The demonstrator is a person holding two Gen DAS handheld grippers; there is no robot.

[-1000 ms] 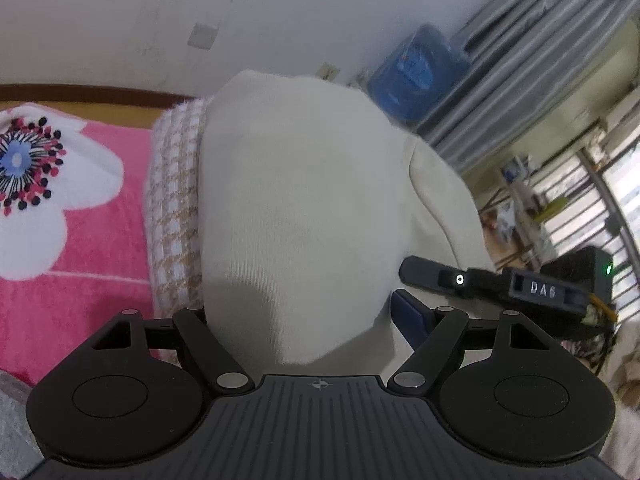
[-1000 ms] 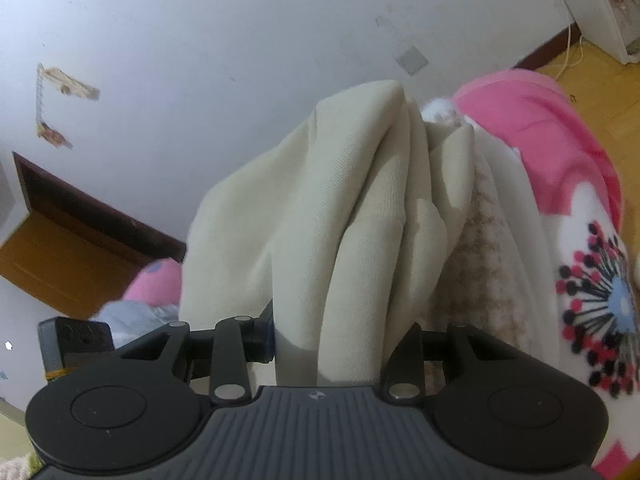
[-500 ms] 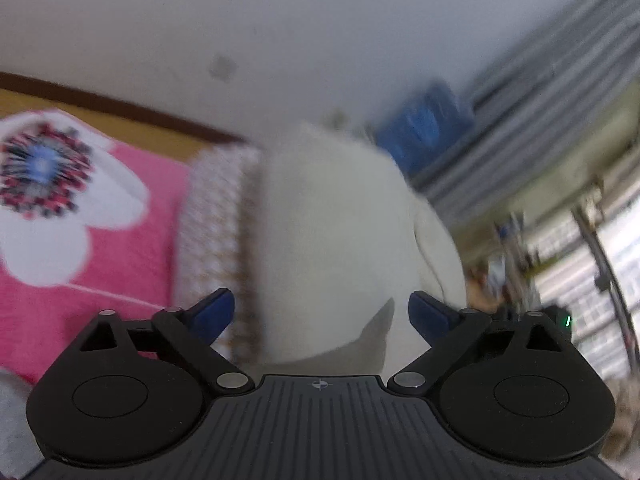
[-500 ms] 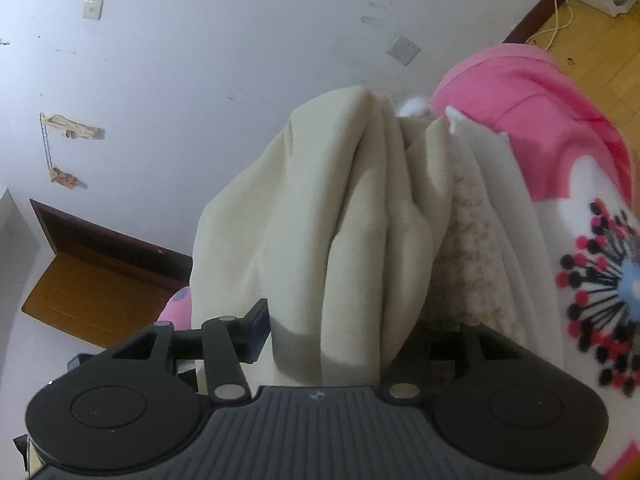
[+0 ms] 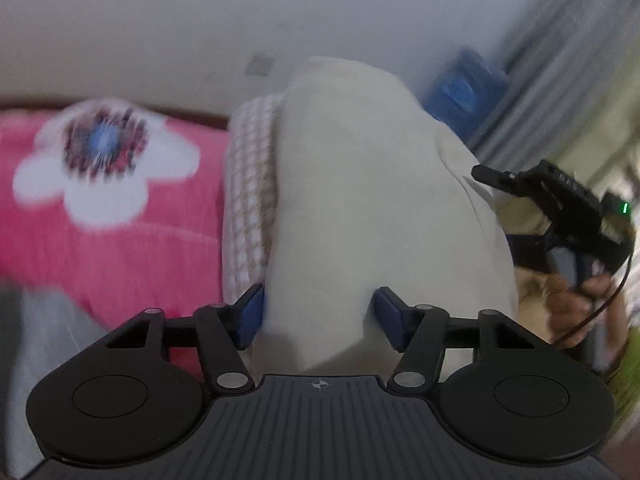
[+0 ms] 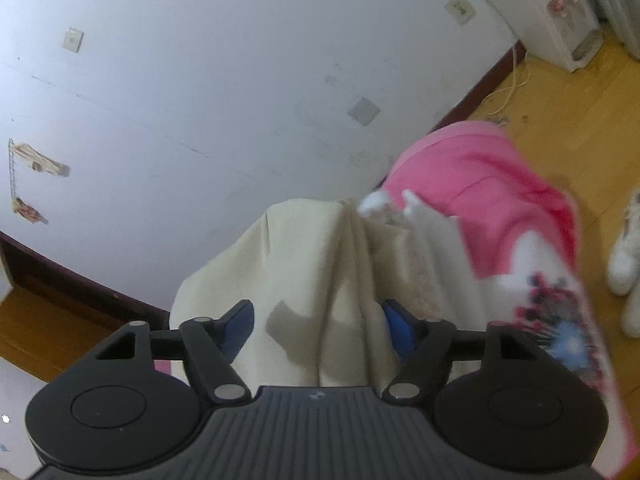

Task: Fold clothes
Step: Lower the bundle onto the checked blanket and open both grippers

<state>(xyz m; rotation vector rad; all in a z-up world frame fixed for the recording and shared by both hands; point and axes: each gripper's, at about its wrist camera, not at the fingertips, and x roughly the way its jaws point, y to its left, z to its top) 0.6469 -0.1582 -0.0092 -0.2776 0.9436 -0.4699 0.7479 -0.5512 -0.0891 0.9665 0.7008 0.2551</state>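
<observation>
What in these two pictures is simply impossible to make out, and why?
- Left wrist view: whether the left gripper pinches the cream garment; its jaws are closing around it, but blur hides any contact.
- Right wrist view: the right gripper is opening with the cloth between its jaws; the folds hide any contact.
- Both views: the garment's kind and lower edge, hidden behind the gripper bodies.
- Left wrist view: the flower blanket is motion-blurred.

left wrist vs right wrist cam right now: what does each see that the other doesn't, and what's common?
Left wrist only: the right gripper in a hand beside the cloth, grey curtains, and the left gripper, its fingers closing around the cream garment.

Right wrist only: white shoes on the wooden floor, a water dispenser, wall switch.

Both: cream garment, checked fabric, pink flowered blanket, white wall.
</observation>
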